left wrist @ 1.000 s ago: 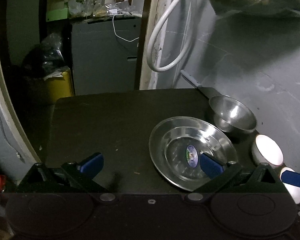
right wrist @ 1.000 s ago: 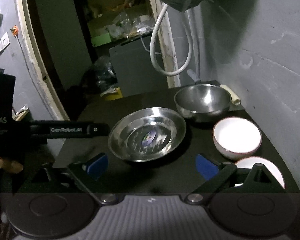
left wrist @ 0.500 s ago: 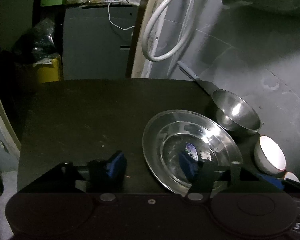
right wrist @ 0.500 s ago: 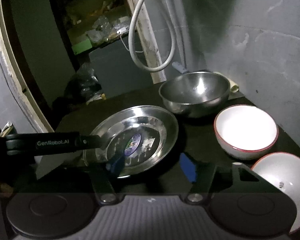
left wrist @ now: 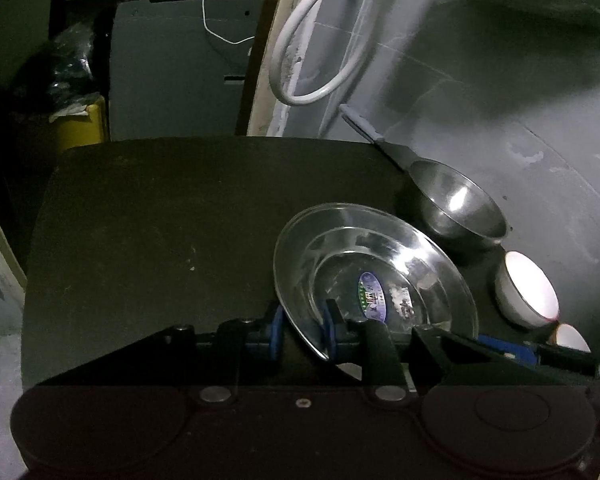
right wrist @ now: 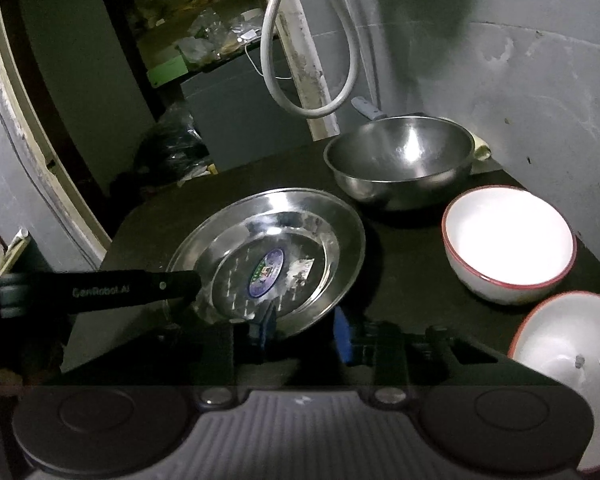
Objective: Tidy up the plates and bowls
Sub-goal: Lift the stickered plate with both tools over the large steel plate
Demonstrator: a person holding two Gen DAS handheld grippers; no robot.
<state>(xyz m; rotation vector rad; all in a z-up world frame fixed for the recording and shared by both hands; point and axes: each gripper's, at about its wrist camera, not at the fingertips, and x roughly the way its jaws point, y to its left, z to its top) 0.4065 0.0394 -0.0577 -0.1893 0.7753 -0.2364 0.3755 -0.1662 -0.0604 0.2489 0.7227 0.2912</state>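
Observation:
A steel plate (left wrist: 380, 280) (right wrist: 268, 256) with a sticker in its middle lies on the black table (left wrist: 160, 220). My left gripper (left wrist: 302, 328) is at the plate's near-left rim. Its jaws are closing, one blue pad outside the rim and one inside, and I see no firm press. My right gripper (right wrist: 304, 328) is closing over the plate's near edge, its right pad still apart from the rim. In the right wrist view the left gripper's black finger (right wrist: 140, 286) reaches the plate's left rim.
A steel bowl (left wrist: 460, 212) (right wrist: 400, 156) stands behind the plate by the wall. Two red-rimmed white bowls (right wrist: 508, 236) (right wrist: 568, 348) sit at the right. A grey handle (left wrist: 364, 124) leans behind the steel bowl. A white hose (left wrist: 312, 60) hangs on the wall.
Both grippers have come down toward the plate. Their jaws have narrowed from wide open to either side of its rim. The plate and bowls lie where they were.

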